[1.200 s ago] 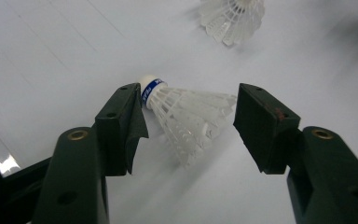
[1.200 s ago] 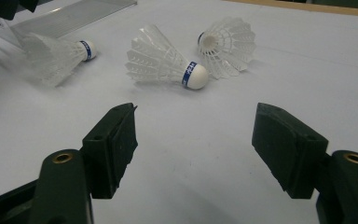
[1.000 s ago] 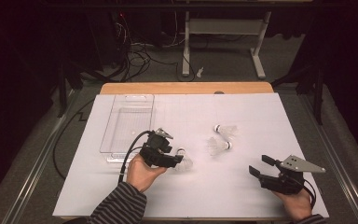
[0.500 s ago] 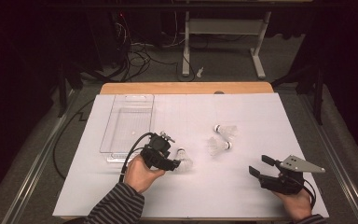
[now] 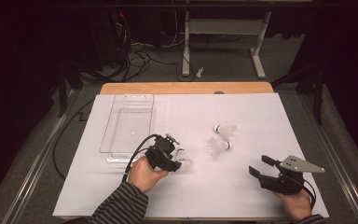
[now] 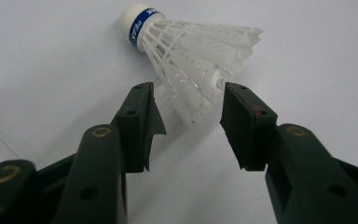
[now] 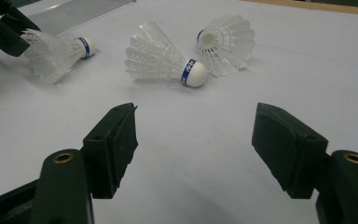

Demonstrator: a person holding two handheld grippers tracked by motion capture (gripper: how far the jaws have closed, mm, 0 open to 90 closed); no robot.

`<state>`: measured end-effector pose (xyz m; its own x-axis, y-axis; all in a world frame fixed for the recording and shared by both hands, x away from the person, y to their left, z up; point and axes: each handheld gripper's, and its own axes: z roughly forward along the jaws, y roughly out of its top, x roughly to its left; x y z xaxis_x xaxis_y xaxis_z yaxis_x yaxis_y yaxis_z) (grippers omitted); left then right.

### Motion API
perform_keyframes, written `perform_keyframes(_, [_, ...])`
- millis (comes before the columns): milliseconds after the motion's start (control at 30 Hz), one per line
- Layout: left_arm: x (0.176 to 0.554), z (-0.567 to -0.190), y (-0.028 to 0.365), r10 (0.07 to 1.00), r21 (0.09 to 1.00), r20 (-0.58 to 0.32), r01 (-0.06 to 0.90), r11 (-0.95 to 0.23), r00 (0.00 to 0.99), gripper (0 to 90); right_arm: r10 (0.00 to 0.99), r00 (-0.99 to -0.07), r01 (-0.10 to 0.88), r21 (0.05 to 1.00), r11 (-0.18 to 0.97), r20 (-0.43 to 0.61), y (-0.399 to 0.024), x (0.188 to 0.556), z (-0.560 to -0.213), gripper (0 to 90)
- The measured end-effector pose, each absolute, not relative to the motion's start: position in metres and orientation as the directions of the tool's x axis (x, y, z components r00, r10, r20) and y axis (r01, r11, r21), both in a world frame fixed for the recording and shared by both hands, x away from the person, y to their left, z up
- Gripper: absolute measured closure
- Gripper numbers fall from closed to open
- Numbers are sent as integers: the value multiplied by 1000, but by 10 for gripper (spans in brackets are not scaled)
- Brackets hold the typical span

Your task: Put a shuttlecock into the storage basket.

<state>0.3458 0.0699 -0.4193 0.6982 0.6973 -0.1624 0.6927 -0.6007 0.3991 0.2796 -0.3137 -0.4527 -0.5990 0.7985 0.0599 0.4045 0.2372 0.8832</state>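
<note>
Left gripper (image 6: 189,107) first: its jaws have just been closing in, and they now stand either side of the feathered skirt of a shuttlecock (image 6: 193,60), a sliver of daylight showing at each pad, so no pinch on it yet. That shuttlecock lies on its side on the white sheet (image 5: 242,186), cork with its blue band pointing away from the hand, feathers toward it. From above, the left gripper (image 5: 179,163) sits just off the near right corner of the clear tray (image 5: 128,122), with the shuttlecock (image 5: 184,158) right at its tips and the cable looping back over a striped sleeve (image 5: 121,205). Over to the right gripper (image 7: 193,140): jaws spread wide, nothing between them, resting low over the sheet well to the right of the tray. Ahead of it lie two more shuttlecocks, the nearer one (image 7: 165,60) on its side with its cork toward that gripper, the farther one (image 7: 228,42) just beside it, cork turned away from it. From above, that pair (image 5: 221,140) sits right of the tray, between the two grippers and a little beyond them.
</note>
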Motion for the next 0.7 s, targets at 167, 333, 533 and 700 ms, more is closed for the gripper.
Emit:
perform_keyframes(167, [347,-426,69,706,383,-164,704,-598,689,600,798,-600,404,882,240,58,-314,280,-453,314])
perform_keyframes(333, [349,-428,69,714,375,-161,712,-594,681,647,797,-601,406,881,242,58,-313,280,-453,314])
perform_keyframes(533, [349,-429,69,724,380,-133,710,-593,676,710,797,-601,405,880,246,53,-313,280,-453,315])
perform_keyframes(700, [348,-429,68,723,382,-127,706,-596,679,786,799,-599,407,880,247,53,-314,280,-453,315])
